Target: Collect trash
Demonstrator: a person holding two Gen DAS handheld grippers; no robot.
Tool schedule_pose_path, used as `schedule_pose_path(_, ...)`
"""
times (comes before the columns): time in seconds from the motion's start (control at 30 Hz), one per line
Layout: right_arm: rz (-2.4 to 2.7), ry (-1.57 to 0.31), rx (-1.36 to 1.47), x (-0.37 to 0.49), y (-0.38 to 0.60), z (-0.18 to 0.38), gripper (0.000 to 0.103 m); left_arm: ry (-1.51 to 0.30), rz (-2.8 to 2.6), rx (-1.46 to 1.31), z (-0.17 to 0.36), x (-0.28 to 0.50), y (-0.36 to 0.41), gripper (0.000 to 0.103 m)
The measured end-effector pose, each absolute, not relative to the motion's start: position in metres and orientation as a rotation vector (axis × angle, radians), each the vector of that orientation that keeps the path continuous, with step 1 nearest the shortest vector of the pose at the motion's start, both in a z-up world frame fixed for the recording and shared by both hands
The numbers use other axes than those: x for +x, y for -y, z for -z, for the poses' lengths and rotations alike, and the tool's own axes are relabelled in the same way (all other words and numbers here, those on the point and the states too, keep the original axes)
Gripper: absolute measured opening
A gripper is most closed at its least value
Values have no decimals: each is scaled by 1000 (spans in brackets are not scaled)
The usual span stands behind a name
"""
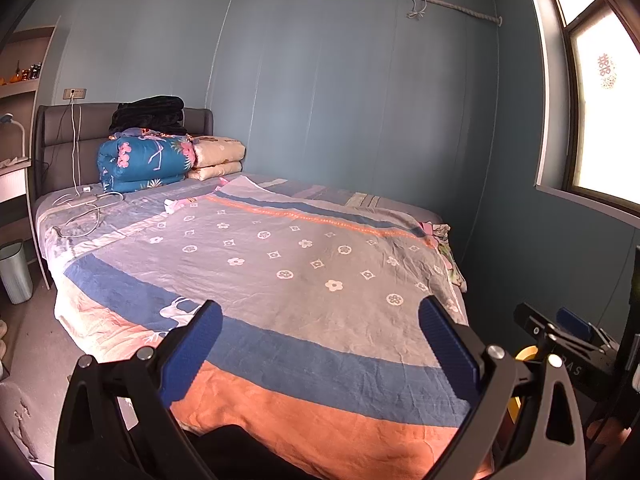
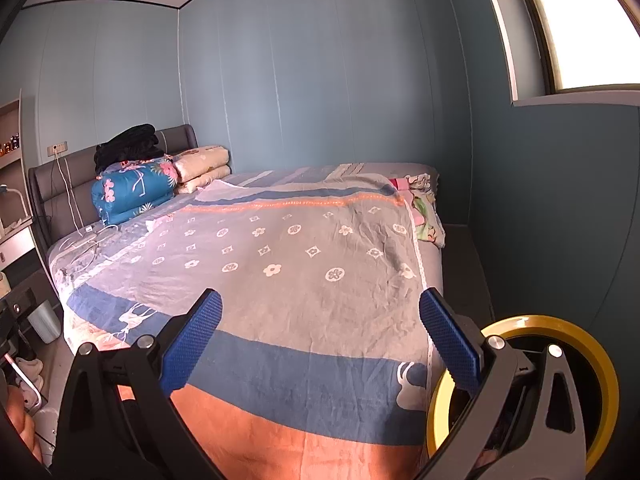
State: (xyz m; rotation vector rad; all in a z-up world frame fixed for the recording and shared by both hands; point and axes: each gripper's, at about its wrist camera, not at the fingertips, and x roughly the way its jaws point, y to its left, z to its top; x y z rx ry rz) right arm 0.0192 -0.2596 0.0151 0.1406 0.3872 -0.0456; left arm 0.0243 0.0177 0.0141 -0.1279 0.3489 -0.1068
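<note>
Facing the foot of the bed [image 1: 320,264], both grippers hang with jaws spread wide and nothing between them: the left gripper [image 1: 320,344] and the right gripper [image 2: 320,340] each frame bare patterned bedspread.

No clear piece of trash shows. The nearest candidate, as a guess, is a small pale crumpled scrap [image 1: 173,205] on the bedspread in the left middle of the left view, toward the headboard; it is too small to tell its long axis or what it is. It lies up and to the left of both pairs of jaws, far across the bed, and the left gripper looks the nearer of the 2.

A grey waste bin [image 1: 15,272] stands on the floor at the left edge of the frame, beside the bed. A yellow-rimmed round container [image 2: 560,360] sits at the lower right of the right view, just beside the right gripper; whether it is a bin cannot be told.

Around the scrap: white charger cables [image 1: 86,210] to its left, folded quilts [image 1: 146,162] and black clothing [image 1: 150,114] above it against the headboard. Nothing stands between the jaws and the scrap, but the cables lie near enough to snag.
</note>
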Motion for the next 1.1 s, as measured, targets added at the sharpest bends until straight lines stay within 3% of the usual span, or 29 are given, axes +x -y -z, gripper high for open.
schedule_pose_path(1.1, 46, -420, 161, 27, 264, -4, 95, -360, 119, -133, -14, 25, -16, 95)
